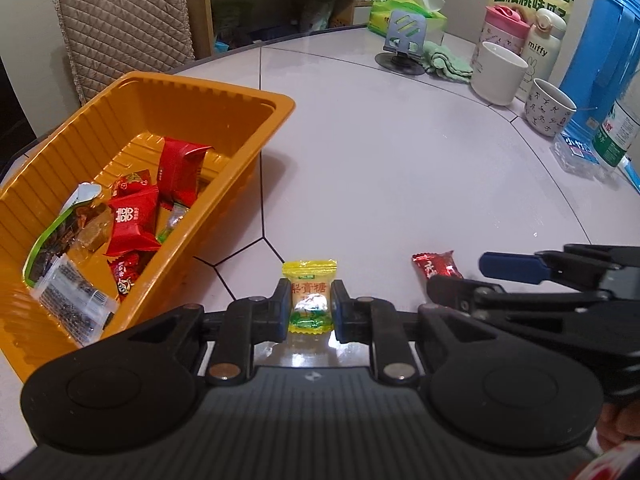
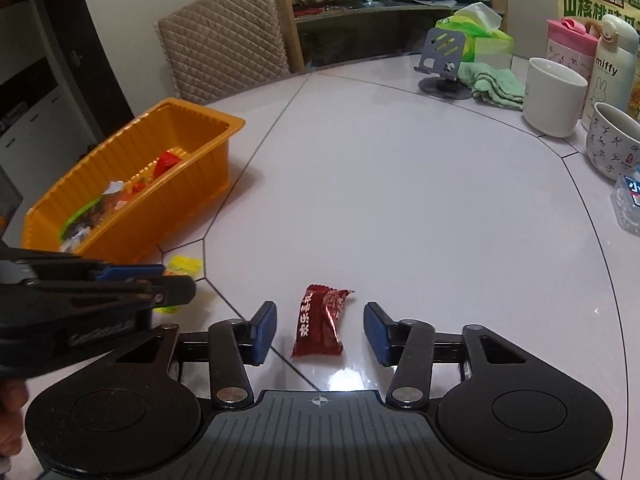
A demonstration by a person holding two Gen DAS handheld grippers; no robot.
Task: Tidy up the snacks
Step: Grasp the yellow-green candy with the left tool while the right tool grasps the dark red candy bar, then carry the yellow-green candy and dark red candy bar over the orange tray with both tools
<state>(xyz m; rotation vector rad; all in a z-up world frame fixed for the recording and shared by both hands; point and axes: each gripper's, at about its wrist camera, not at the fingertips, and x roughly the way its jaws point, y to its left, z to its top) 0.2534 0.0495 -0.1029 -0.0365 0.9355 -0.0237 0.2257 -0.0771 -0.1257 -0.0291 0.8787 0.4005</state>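
A yellow wrapped candy (image 1: 310,300) sits between the blue pads of my left gripper (image 1: 310,314), which is shut on it just above the table, right of the orange tray (image 1: 224,88). The tray holds several red and clear-wrapped snacks. A dark red wrapped candy (image 2: 320,322) lies flat on the table between the fingers of my right gripper (image 2: 320,330), which is open with a gap on each side. In the left wrist view the red candy (image 1: 436,266) shows beside the right gripper (image 1: 458,276). In the right wrist view the left gripper (image 2: 178,279) partly hides the yellow candy (image 2: 184,264).
Along the back right stand a white mug (image 1: 500,72), a patterned cup (image 1: 548,108), a blue jug (image 1: 604,60), bottles, a tissue pack (image 1: 408,8), a phone stand (image 1: 404,40) and a green cloth. A quilted chair (image 1: 124,32) stands behind the tray.
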